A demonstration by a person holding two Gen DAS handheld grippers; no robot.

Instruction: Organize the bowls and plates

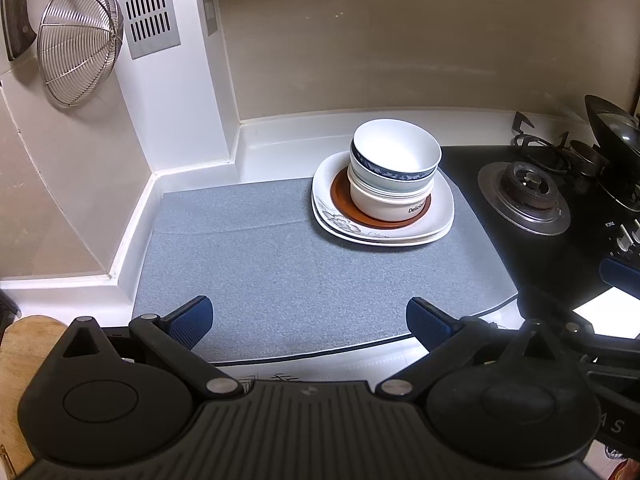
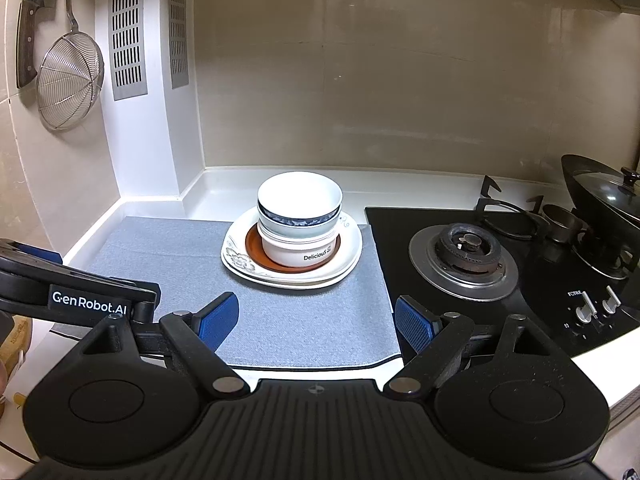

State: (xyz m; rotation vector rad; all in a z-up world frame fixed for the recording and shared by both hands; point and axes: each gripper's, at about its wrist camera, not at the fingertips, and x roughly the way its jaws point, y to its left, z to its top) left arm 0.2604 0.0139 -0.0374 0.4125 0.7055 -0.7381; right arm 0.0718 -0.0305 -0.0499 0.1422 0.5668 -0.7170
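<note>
A stack of bowls stands on a brown saucer, which lies on two white flowered plates, at the far right of a grey mat. The top bowl is white, the one under it has a blue rim, the bottom one reads "Delicious". My left gripper is open and empty, above the mat's near edge, well short of the stack. My right gripper is open and empty, near the mat's front right corner. The left gripper's body shows at the left of the right wrist view.
A black gas hob lies right of the mat, with a lidded wok at the far right. A wire strainer and a cleaver hang on the left wall. A wooden board lies at the near left.
</note>
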